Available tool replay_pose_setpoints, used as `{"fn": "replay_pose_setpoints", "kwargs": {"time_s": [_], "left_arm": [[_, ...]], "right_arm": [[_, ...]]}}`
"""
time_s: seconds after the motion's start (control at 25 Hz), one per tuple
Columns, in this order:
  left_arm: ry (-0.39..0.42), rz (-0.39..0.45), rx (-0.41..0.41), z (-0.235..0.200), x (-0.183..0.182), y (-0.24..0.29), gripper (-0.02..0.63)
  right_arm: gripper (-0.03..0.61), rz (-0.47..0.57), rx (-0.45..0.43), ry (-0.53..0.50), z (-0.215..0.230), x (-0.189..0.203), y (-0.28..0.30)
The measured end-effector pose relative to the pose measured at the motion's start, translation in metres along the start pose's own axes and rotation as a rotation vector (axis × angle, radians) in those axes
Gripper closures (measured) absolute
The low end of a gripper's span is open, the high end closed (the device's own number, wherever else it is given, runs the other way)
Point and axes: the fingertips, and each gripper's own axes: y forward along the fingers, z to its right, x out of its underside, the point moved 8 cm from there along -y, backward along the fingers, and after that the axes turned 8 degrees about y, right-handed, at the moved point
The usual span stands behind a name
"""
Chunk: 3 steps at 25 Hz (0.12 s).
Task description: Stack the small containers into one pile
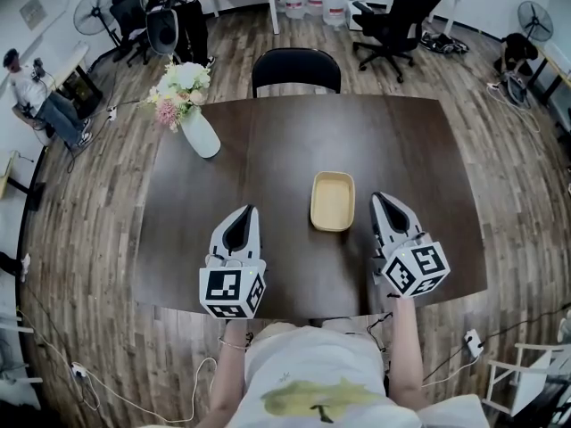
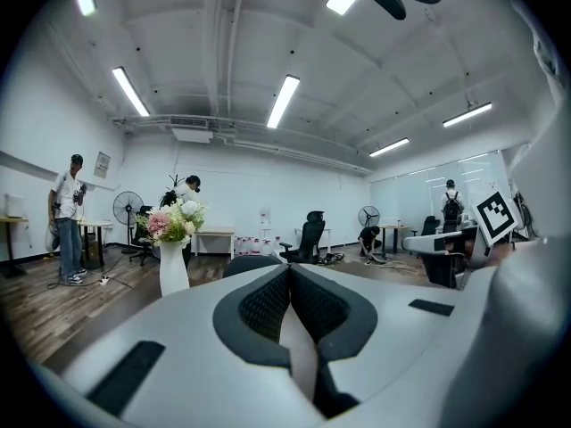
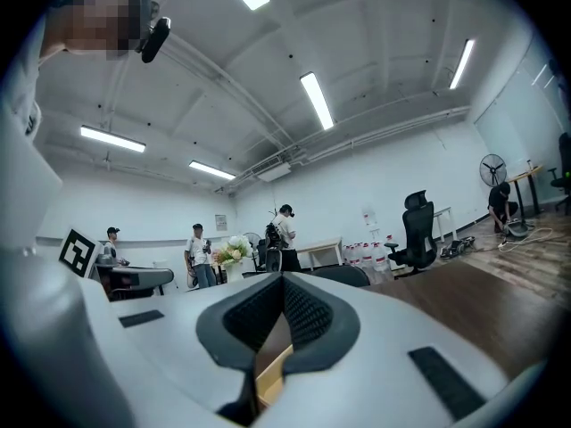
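Left gripper (image 1: 249,210) and right gripper (image 1: 380,198), jaws together and empty, flank a tan container (image 1: 333,201). It lies on the table (image 1: 268,150).

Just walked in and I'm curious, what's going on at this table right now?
A person at a dark table holds tongs in each hand. The left tongs and right tongs are both shut and empty, held over the near part of the table. One tan container lies on the table between them, closer to the right tongs, untouched. No other small container is in view. A vase of flowers stands at the far left.
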Motion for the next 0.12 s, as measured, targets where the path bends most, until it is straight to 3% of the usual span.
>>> {"fn": "replay_pose_setpoints", "kwargs": {"time_s": [0.12], "left_arm": [[0.002,-0.003,-0.008,-0.0019,0.0007,-0.0012,0.589]], "right_arm": [[0.557,0.000,0.004,-0.004,-0.0010,0.0009,-0.0001]]}}
